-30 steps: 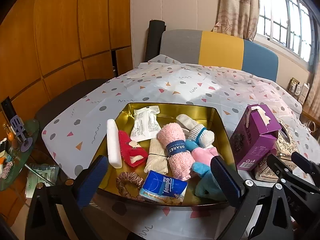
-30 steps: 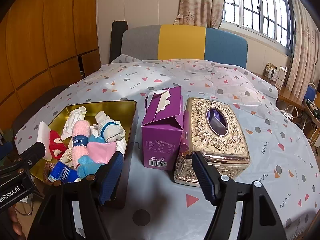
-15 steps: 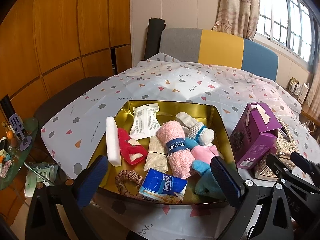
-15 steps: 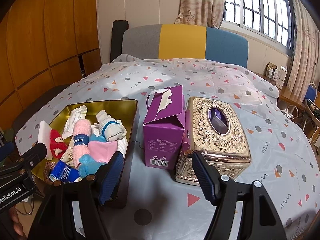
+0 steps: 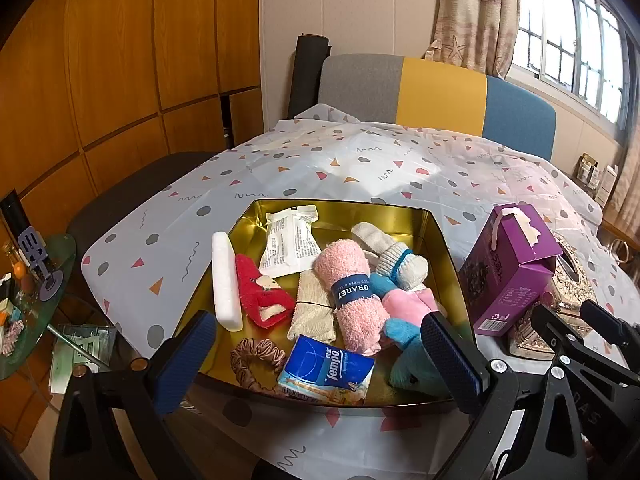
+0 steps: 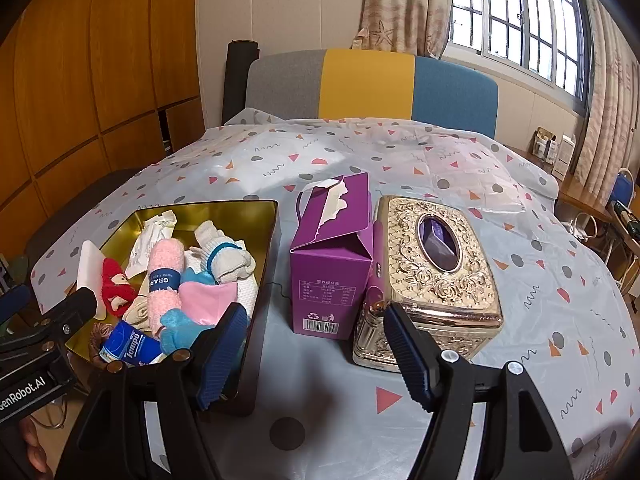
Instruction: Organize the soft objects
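A gold tin tray (image 5: 348,210) (image 6: 256,210) on the table holds several soft things: a rolled pink towel (image 5: 352,292) (image 6: 164,276), a red sock (image 5: 260,292), white-blue socks (image 5: 396,260), a pink and blue plush (image 5: 408,320), a brown scrunchie (image 5: 256,360), a blue Tempo tissue pack (image 5: 326,368) (image 6: 130,346), a white packet (image 5: 290,240) and a white foam bar (image 5: 224,280). My left gripper (image 5: 318,360) is open and empty at the tray's near edge. My right gripper (image 6: 316,354) is open and empty, in front of the purple box.
A purple carton (image 6: 334,264) (image 5: 508,264) stands right of the tray, and an ornate gold tissue box (image 6: 432,272) is right of that. The patterned tablecloth (image 6: 400,160) stretches behind. A striped chair back (image 6: 368,80) stands at the far edge. A glass side table (image 5: 28,304) is left.
Both grippers have drawn back and risen slightly, so the tray and boxes sit a little farther off. Nothing was taken hold of or moved.
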`<state>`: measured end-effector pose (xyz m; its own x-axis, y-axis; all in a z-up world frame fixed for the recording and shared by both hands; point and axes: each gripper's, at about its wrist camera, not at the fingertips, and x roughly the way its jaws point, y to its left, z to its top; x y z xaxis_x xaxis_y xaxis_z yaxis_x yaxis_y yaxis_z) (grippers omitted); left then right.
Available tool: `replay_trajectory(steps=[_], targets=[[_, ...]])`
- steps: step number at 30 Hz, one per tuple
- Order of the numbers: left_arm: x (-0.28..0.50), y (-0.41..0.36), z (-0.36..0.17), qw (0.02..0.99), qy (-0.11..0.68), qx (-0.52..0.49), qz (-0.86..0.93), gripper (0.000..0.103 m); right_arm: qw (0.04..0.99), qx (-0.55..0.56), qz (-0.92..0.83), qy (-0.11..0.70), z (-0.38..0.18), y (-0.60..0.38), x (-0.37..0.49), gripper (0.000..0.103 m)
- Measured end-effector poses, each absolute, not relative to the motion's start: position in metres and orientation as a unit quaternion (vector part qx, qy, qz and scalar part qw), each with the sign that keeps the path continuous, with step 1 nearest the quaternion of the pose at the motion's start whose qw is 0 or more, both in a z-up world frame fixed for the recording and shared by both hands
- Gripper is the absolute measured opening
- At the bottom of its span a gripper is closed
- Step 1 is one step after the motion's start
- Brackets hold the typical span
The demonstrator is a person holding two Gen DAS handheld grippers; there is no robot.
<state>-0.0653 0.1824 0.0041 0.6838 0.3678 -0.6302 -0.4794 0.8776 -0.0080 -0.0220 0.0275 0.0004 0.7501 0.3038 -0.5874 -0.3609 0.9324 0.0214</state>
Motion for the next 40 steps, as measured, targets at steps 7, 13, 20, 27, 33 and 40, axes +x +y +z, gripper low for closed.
replay_trajectory(steps=[7, 13, 20, 27, 33, 40], targets=[[-0.0655, 0.1819, 0.0042, 0.913, 0.323, -0.086, 0.231, 0.103, 0.934, -0.048, 0.179, 0.306, 0.0008, 0.0283, -0.0222, 0.072], [-0.0657, 0.1813, 0.0039, 0.913, 0.324, -0.087, 0.232, 0.103, 0.934, -0.048, 0.178, 0.307, 0.0002, 0.0286, -0.0225, 0.072], [-0.0656, 0.1809, 0.0042, 0.913, 0.325, -0.086, 0.231, 0.103, 0.934, -0.048, 0.178, 0.307, 0.0000, 0.0275, -0.0225, 0.072], [-0.0654, 0.1808, 0.0012, 0.912, 0.330, -0.086, 0.228, 0.103, 0.934, -0.048, 0.178, 0.307, -0.0009, 0.0265, -0.0220, 0.072], [-0.0626, 0.1818, 0.0004, 0.912, 0.336, -0.082, 0.223, 0.103, 0.933, -0.048, 0.177, 0.309, -0.0025, 0.0255, -0.0210, 0.072], [-0.0657, 0.1802, 0.0028, 0.919, 0.321, -0.073, 0.219, 0.103, 0.934, -0.045, 0.175, 0.308, -0.0028, 0.0237, -0.0207, 0.072]])
